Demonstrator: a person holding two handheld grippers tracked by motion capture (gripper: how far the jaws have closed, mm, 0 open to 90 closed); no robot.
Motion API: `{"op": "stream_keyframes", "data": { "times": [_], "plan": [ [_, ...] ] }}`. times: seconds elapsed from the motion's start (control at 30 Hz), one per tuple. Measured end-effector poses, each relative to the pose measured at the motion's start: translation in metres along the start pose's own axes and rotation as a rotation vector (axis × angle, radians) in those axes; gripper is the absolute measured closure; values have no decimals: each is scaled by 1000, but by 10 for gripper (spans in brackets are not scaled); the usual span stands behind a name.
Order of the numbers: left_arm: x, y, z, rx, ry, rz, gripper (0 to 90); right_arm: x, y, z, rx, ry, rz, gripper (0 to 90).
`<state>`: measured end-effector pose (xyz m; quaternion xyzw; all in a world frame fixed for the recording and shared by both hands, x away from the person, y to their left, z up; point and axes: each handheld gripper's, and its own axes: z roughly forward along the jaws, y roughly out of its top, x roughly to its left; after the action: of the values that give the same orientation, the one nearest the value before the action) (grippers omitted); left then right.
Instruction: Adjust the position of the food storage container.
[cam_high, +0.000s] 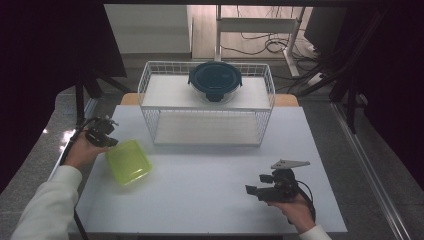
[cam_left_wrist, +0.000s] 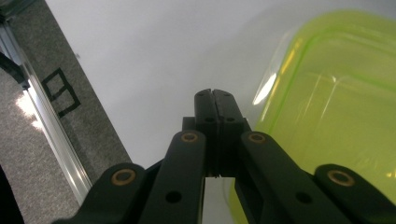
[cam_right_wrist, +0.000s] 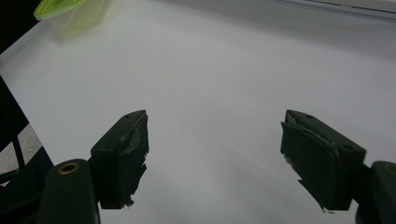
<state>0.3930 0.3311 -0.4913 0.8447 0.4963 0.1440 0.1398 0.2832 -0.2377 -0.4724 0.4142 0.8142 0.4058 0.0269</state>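
A yellow-green square plastic container (cam_high: 128, 161) lies on the white table (cam_high: 210, 170) at the left. My left gripper (cam_high: 113, 142) sits at its upper left corner, right beside the rim. Seen close in the left gripper view, that gripper (cam_left_wrist: 215, 94) is shut with nothing between the jaws, and the container (cam_left_wrist: 336, 107) lies just to their right. My right gripper (cam_high: 256, 185) rests near the front right of the table, pointing left. In its own view the right gripper (cam_right_wrist: 215, 154) stands open over bare table, with the container (cam_right_wrist: 70, 11) far off at the top left.
A white wire rack (cam_high: 207, 102) stands at the back middle of the table. A round glass container with a dark lid (cam_high: 215, 81) sits on its top shelf. The table's left edge (cam_left_wrist: 93, 135) runs close beside the left gripper, with grey floor beyond.
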Motion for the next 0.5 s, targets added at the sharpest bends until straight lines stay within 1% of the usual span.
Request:
{"op": "stream_keyframes", "data": {
  "times": [0.03, 0.13, 0.17, 0.33, 0.43, 0.5],
  "plan": [
    [-1, -3, -1, -3, -10, -6, 900, 0, 0, 0, -1, 0, -3, 230],
    [-6, -9, -4, -8, -22, -2, 900, 2, 1, 0, -2, -2, -6, 229],
    [-8, -11, -5, -8, -31, -1, 900, 2, 1, 0, -2, 0, -7, 229],
    [-20, -15, -10, 0, -44, 25, 900, 4, 2, 0, -5, 3, -13, 229],
    [-31, -17, -13, 7, -53, 44, 900, 4, 2, 0, -4, 3, -16, 229],
    [-36, -18, -14, 7, -59, 45, 900, 4, 2, 0, -5, 4, -16, 229]
  ]
}}
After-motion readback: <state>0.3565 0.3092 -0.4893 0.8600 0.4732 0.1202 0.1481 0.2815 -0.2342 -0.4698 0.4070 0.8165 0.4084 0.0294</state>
